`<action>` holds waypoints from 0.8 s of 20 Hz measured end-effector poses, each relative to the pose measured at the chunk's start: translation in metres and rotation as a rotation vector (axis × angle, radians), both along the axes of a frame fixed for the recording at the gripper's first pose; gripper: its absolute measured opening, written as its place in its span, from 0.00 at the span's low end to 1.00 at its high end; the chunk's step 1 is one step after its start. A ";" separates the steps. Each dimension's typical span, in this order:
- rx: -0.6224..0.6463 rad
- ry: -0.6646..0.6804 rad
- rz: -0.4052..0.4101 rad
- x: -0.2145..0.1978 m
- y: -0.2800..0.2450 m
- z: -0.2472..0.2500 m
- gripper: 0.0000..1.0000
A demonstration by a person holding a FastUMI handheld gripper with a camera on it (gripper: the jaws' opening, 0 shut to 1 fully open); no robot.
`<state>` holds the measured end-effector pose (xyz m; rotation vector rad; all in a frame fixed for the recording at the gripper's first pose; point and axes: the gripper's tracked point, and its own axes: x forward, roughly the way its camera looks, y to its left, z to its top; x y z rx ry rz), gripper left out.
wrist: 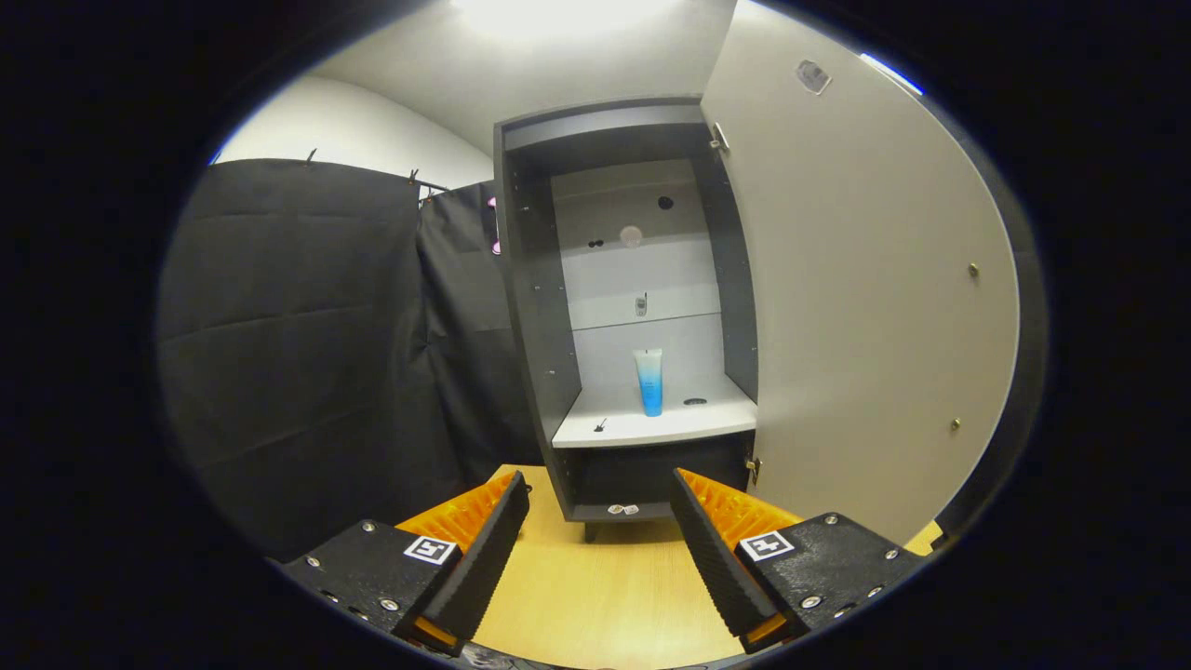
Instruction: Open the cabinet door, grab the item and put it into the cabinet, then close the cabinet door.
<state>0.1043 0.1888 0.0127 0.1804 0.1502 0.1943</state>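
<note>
The dark cabinet (544,307) stands on a wooden table beyond my fingers, its pale door (865,298) swung wide open to the right. A blue and white tube (649,381) stands upright on the white shelf (651,426) inside the cabinet, near the back wall. My gripper (600,489) is open, with nothing between its fingers, and sits back from the cabinet front, below the shelf's level.
Black cloth (307,344) hangs to the left of the cabinet. The wooden tabletop (605,596) stretches under my fingers up to the cabinet's base. A small dark disc (694,402) and a small dark bit (600,425) lie on the shelf.
</note>
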 end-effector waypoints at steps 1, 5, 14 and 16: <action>0.010 0.013 -0.001 -0.009 -0.007 -0.001 0.95; 0.034 0.057 -0.037 -0.037 -0.068 0.003 0.95; 0.006 0.036 -0.263 -0.096 -0.258 0.009 0.95; 0.009 0.025 -0.289 -0.090 -0.291 0.013 0.95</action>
